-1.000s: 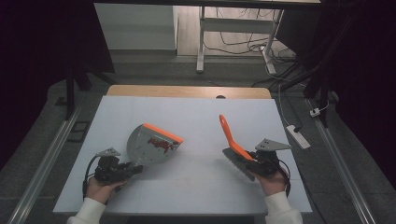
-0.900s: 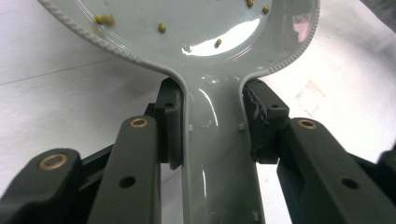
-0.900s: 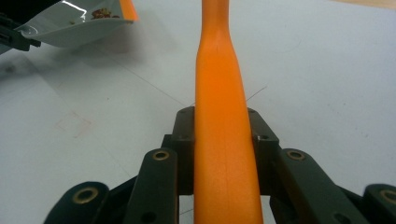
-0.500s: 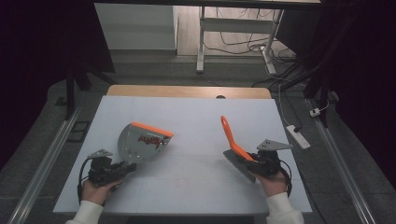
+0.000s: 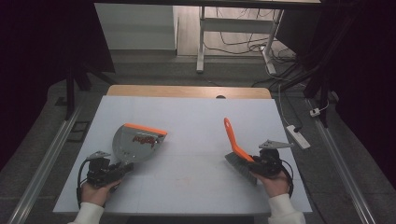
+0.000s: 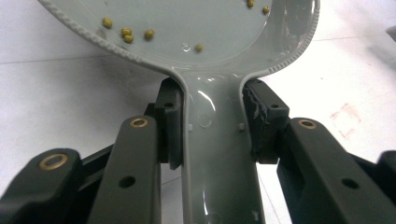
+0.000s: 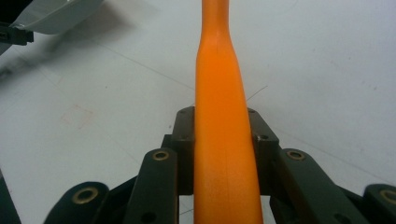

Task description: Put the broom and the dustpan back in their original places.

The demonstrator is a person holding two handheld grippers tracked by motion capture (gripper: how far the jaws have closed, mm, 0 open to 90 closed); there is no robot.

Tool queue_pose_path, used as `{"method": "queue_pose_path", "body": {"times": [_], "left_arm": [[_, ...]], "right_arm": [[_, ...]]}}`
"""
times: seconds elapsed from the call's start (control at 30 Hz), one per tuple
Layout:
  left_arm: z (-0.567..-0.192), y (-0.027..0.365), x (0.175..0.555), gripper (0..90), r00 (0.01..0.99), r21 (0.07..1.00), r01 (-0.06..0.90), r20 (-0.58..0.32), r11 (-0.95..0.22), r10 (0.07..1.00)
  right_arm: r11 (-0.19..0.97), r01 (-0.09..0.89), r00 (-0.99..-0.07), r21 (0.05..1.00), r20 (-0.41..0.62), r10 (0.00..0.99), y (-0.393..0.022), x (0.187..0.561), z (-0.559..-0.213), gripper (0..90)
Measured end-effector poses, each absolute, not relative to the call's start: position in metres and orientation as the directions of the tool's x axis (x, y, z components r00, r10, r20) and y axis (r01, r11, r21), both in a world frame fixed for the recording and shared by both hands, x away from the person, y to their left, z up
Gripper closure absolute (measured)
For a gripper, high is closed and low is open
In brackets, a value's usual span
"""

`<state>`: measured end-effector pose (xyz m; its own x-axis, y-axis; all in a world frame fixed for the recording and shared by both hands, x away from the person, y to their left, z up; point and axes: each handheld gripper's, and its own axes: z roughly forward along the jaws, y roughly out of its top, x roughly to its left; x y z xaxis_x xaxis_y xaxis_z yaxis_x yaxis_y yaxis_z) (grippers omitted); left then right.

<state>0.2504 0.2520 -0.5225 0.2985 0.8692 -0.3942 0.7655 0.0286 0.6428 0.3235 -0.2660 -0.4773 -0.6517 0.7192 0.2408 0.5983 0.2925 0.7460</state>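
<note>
A grey dustpan (image 5: 135, 143) with orange lip holds small yellow beans (image 6: 126, 33); the orange-handled brush (image 5: 237, 151) tilts upward, well apart.

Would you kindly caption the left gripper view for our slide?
Left gripper clamps the grey plastic dustpan handle; small yellow beads lie inside.

We are wearing white sleeves (image 5: 86, 215); we are gripping black grippers (image 5: 105, 172) showing brass rivets (image 6: 138, 122), grey three-cornered plates (image 5: 276, 144), trailing black cables (image 5: 80, 179).
</note>
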Motion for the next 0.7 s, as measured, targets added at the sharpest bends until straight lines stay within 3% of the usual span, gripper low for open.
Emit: {"method": "queue_pose_path", "body": {"times": [0.7], "left_arm": [[-0.529,0.247,0.255,61.8,0.189,0.592,0.801,-0.393,0.091,0.9]], "right_arm": [[0.266,0.702,-0.59,0.66,0.331,0.736,-0.269,0.334,-0.491,70.1]]}}
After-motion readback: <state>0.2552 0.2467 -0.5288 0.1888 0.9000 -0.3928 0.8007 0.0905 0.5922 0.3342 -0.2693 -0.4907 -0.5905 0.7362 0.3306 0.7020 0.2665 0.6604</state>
